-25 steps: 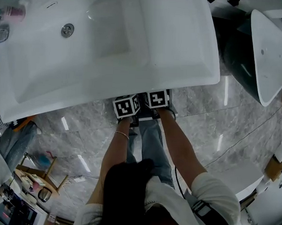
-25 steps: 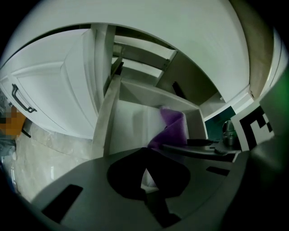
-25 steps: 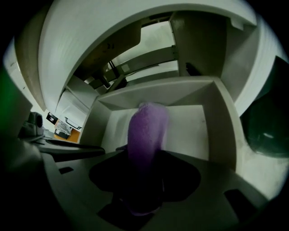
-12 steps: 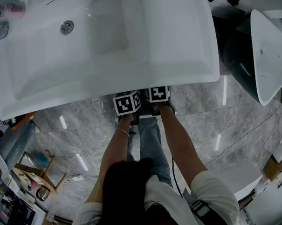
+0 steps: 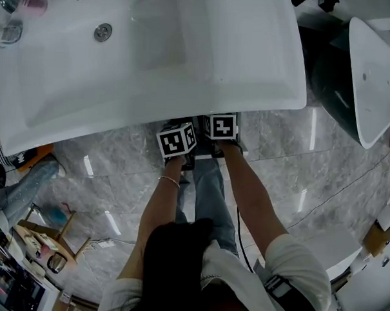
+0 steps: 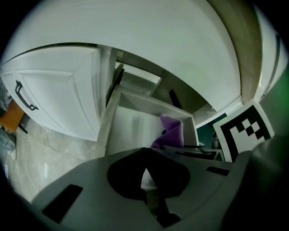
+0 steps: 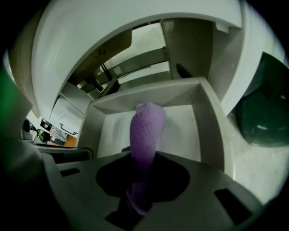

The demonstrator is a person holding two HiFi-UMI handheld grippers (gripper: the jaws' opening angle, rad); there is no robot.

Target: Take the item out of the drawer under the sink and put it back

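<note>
Pointing lengthwise from clenched right gripper (image 7: 137, 198) toward drawer (image 7: 205, 122), purple cloth roll (image 7: 145, 135); left gripper (image 6: 151, 198) closed, empty.

Bare room in drawer (image 7: 183, 128) beside purple cloth (image 7: 145, 135), sink (image 5: 219, 56) close overhead.

**Component Positions at the Sink Unit**

The white ceramic sink basin (image 5: 238, 63) overhangs the open white drawer (image 7: 210, 126) beneath it. The purple fluffy cloth (image 7: 145, 131) stands upright between the closed jaws of the right gripper (image 7: 140, 198), in front of the drawer cavity. The left gripper (image 6: 149, 182), jaws together, sits just beside the right gripper, on its left. A white panelled cabinet door (image 6: 58, 103) lies left of the drawer.
</note>
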